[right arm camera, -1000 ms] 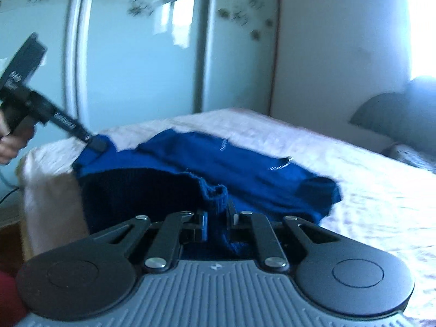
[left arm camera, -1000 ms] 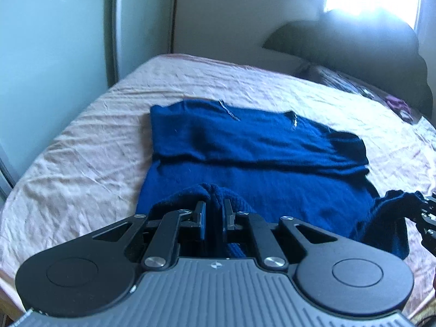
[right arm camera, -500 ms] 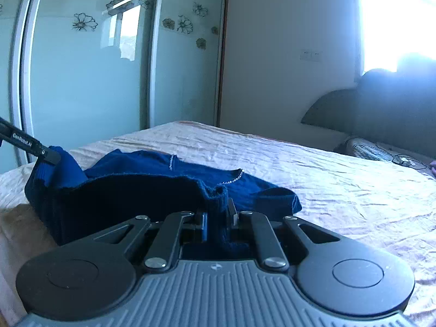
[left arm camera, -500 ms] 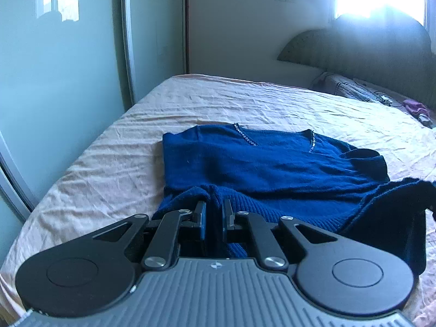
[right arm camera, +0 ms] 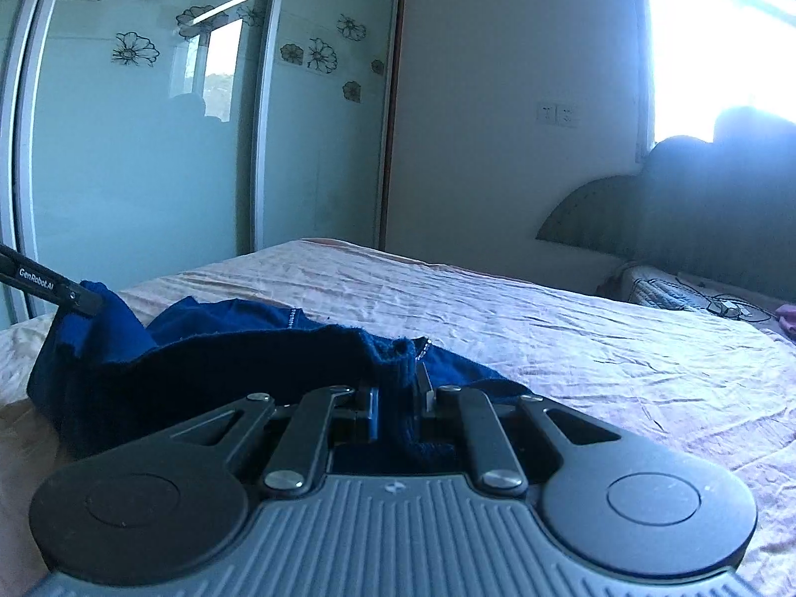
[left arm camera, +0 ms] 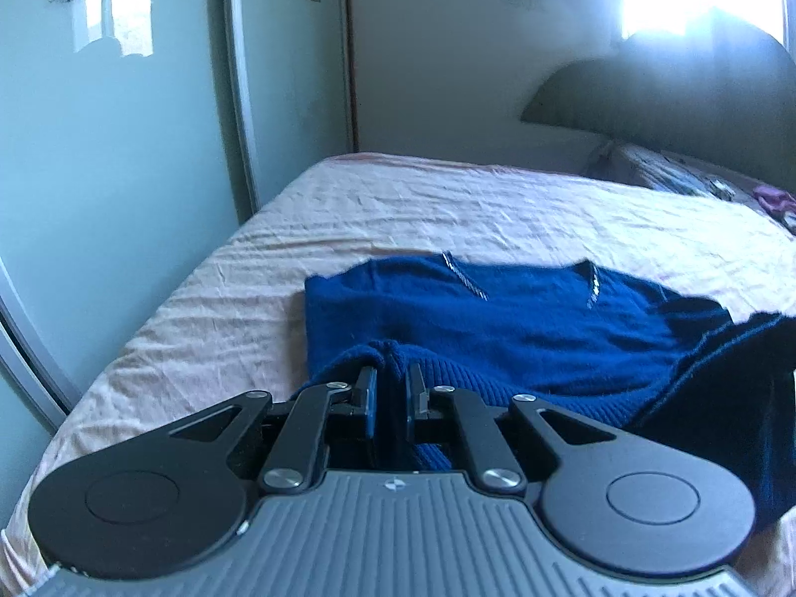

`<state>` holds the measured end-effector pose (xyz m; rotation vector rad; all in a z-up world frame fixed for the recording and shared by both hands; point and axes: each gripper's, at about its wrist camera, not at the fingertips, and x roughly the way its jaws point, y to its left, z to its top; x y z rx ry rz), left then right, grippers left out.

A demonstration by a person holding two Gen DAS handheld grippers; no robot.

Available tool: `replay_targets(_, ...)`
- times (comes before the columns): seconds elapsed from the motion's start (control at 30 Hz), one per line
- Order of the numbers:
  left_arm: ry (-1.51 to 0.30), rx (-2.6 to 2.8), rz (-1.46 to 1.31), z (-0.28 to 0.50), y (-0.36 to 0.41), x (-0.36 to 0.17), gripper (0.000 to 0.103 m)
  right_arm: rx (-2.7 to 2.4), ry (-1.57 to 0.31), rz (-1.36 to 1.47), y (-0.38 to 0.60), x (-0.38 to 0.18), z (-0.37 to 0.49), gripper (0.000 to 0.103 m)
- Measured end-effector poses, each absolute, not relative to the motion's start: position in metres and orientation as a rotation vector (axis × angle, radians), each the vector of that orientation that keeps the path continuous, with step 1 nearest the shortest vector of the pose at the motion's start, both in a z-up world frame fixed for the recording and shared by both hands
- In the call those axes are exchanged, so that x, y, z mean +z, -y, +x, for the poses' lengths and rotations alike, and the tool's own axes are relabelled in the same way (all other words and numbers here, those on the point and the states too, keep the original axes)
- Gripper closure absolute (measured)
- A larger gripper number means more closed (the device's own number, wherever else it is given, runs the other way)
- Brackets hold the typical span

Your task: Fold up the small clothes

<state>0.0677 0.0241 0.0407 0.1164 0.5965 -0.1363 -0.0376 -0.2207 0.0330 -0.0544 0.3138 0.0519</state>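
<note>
A dark blue knitted sweater (left arm camera: 507, 318) lies on the bed with its V-neck, trimmed in sparkling stones, facing the far side. My left gripper (left arm camera: 393, 388) is shut on the ribbed hem at one corner, lifted off the sheet. My right gripper (right arm camera: 398, 383) is shut on the hem's other corner. In the right wrist view the raised hem (right arm camera: 224, 363) stretches left to the left gripper's fingers (right arm camera: 74, 296). In the left wrist view the lifted fabric hangs dark at the right edge (left arm camera: 736, 378); the right gripper itself is out of frame there.
The bed (left arm camera: 398, 209) has a wrinkled pale pink sheet. Sliding glass wardrobe doors (right arm camera: 149, 149) with flower prints stand along its left side. A dark headboard (left arm camera: 671, 94) and a patterned pillow (right arm camera: 661, 293) with small items are at the far end, under a bright window.
Both grippers have carried the lifted hem up and toward the neckline. The cameras have tilted up, so more wall and wardrobe show and the sweater looks shorter.
</note>
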Motion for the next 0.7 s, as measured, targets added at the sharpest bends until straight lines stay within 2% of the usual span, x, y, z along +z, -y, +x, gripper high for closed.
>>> replay_targets(0.13,-0.559,-0.111,0.119,0.083,-0.021,0.048,0.093,0.032,-0.307,-0.057,0.221,0.034,-0.024,0.091)
replay_targets(0.17,-0.549,-0.102,0.122,0.088,-0.020,0.050,0.102,0.026,-0.305,-0.055,0.222,0.035,-0.020,0.091)
replay_targets(0.27,-0.526,-0.071,0.133,0.105,-0.016,0.052,0.102,0.008,-0.303,-0.040,0.226,0.037,-0.007,0.091)
replay_targets(0.4,-0.587,-0.082,0.082,0.132,-0.025,0.051,0.100,0.009,-0.316,-0.017,0.231,0.033,0.010,0.091)
replay_targets(0.5,-0.612,-0.151,0.072,0.137,-0.041,0.050,0.088,0.016,-0.329,-0.012,0.233,0.028,0.014,0.091)
replay_targets(0.53,-0.608,-0.190,0.090,0.135,-0.044,0.050,0.069,0.018,-0.334,-0.012,0.235,0.026,0.014,0.091)
replay_targets(0.57,-0.601,-0.240,0.132,0.132,-0.047,0.048,0.045,0.021,-0.342,-0.011,0.236,0.024,0.015,0.091)
replay_targets(0.63,-0.552,-0.348,0.288,0.117,-0.045,0.041,0.024,0.029,-0.352,-0.001,0.240,0.020,0.015,0.091)
replay_targets(0.7,-0.472,-0.418,0.525,0.097,-0.035,0.028,0.022,0.032,-0.361,0.011,0.242,0.018,0.017,0.091)
